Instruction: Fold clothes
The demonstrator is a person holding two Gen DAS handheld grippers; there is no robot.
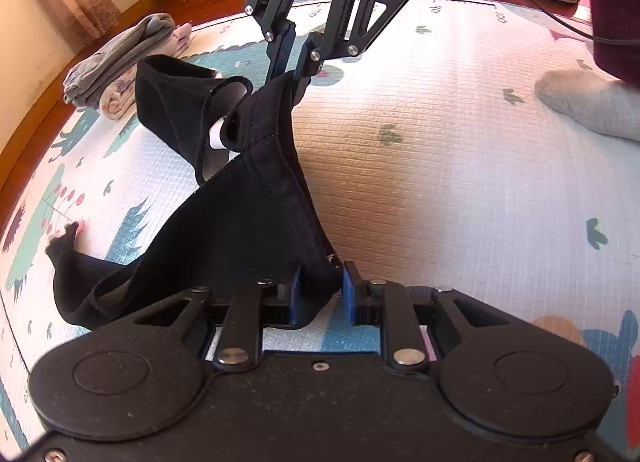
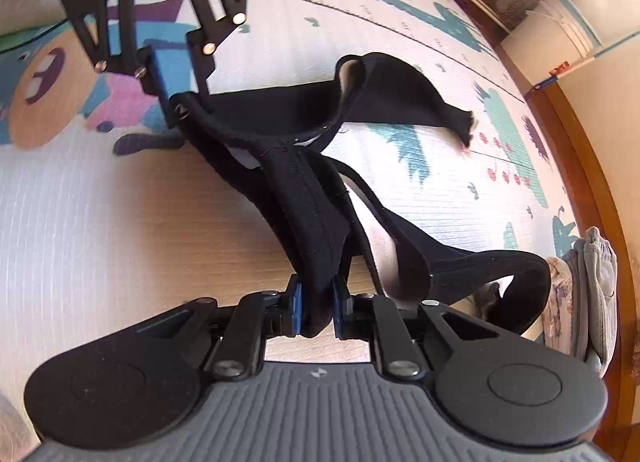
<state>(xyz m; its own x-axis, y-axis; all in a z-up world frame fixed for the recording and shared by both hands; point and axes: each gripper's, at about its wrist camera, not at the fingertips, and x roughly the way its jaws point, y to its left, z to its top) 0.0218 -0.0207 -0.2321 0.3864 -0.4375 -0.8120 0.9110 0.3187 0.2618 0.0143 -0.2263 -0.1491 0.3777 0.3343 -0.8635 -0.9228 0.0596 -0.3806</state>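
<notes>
Garment (image 1: 256,197): black, strappy, stretched in the air above the mat (image 1: 440,165) between both grippers; loose ends droop toward 8 o'clock in the left view.

Left gripper (image 1: 320,294): jaws clamped on one bunched end.

Right gripper (image 2: 316,310): jaws clamped on the opposite end.

Pile (image 1: 116,61): folded clothes, at 10 o'clock on the mat edge, near the garment.

Foot (image 1: 588,101): grey sock, at 3 o'clock, well apart.

Risk: bunched grips could slip under tension; dangling straps may tangle or crease the fold.

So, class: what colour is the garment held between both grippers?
Black garment, clearest in the right wrist view.
</notes>
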